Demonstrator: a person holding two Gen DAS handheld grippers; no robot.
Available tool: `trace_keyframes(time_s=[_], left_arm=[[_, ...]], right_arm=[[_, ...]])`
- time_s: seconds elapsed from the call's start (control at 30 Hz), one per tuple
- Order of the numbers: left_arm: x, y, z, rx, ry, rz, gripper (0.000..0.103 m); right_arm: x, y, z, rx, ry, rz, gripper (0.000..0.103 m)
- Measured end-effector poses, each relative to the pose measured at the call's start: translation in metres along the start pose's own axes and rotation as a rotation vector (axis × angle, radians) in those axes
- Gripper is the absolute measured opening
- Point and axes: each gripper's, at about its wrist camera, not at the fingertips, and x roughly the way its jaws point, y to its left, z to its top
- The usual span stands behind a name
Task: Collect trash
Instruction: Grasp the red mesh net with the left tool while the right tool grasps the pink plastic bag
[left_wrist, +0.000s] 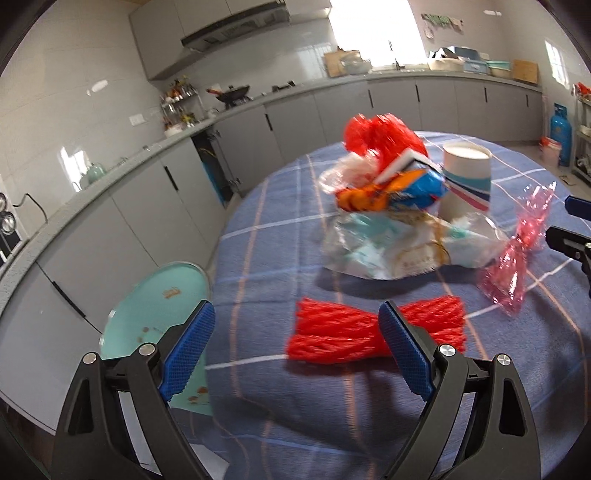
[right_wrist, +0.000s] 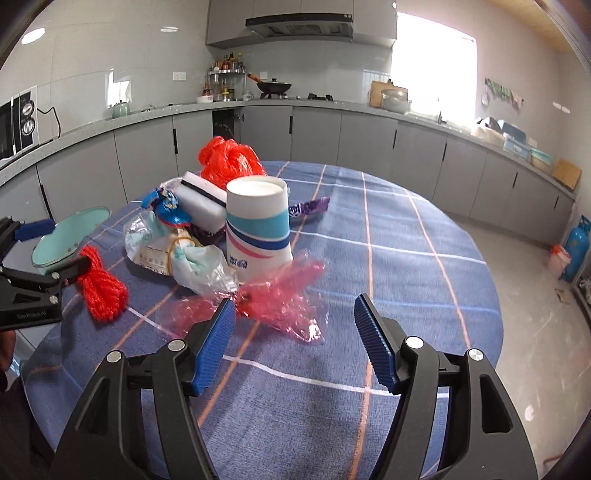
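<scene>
A heap of trash is sitting on a round table (right_wrist: 406, 258) draped in blue plaid cloth. The left gripper (left_wrist: 297, 347) is hanging with jaws wide and nothing between them, a red twisted rope bundle (left_wrist: 343, 332) lying just beyond its blue pads. The right gripper (right_wrist: 295, 343) is likewise spread wide and empty, facing a crumpled pink cellophane wrapper (right_wrist: 280, 295) just ahead. Only the right wrist view is showing the purple wrapper (right_wrist: 308, 207) behind the striped paper cup (right_wrist: 258, 225) and the white sponge block (right_wrist: 201, 199); only the left wrist view is revealing the orange-and-blue snack bag (left_wrist: 388, 192). A teal bin (left_wrist: 162, 299) is standing beside the table's edge.
</scene>
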Motion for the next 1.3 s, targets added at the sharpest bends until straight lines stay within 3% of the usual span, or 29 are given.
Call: trace_keyframes(time_s=[0.2, 0.27, 0.33, 0.37, 0.47, 0.57, 0.73, 1.0, 1.17, 1.2, 1.27, 1.3], left_arm=[[0.013, -0.018, -0.002, 0.031, 0.02, -0.033, 0.086], [0.014, -0.021, -0.003, 0.035, 0.026, -0.074, 0.066], [0.013, -0.028, -0.004, 0.055, 0.019, -0.091, 0.057], [0.013, -0.031, -0.005, 0.066, 0.018, -0.111, 0.042], [0.011, -0.037, -0.006, 0.092, 0.016, -0.148, 0.026], [0.008, -0.033, -0.004, 0.087, 0.015, -0.162, 0.018], [-0.006, -0.011, 0.007, 0.057, -0.015, -0.152, 0.016], [-0.023, 0.023, 0.021, 0.009, -0.088, -0.047, 0.016], [-0.02, 0.038, 0.023, -0.019, -0.08, -0.026, 0.017], [-0.02, 0.04, 0.023, -0.024, -0.079, -0.021, 0.017], [-0.019, 0.045, 0.025, -0.03, -0.08, -0.015, 0.017], [-0.019, 0.046, 0.025, -0.033, -0.082, -0.011, 0.017]], right_arm=[[0.005, -0.007, -0.004, 0.025, -0.002, -0.002, 0.069], [0.007, -0.009, -0.004, 0.029, 0.0, -0.007, 0.069], [0.01, -0.012, -0.004, 0.042, 0.006, -0.006, 0.069], [0.011, -0.013, -0.005, 0.044, 0.006, -0.007, 0.069], [0.013, -0.014, -0.005, 0.049, 0.014, -0.007, 0.069], [0.012, -0.016, -0.005, 0.056, 0.009, -0.007, 0.069], [0.007, -0.022, 0.0, 0.078, -0.015, -0.016, 0.069], [0.008, -0.028, 0.013, 0.113, -0.043, 0.0, 0.069], [0.008, -0.022, 0.02, 0.11, -0.044, 0.034, 0.068], [0.009, -0.021, 0.02, 0.106, -0.037, 0.036, 0.066], [0.014, -0.02, 0.02, 0.102, -0.015, 0.048, 0.054], [0.017, -0.02, 0.019, 0.1, 0.005, 0.064, 0.041]])
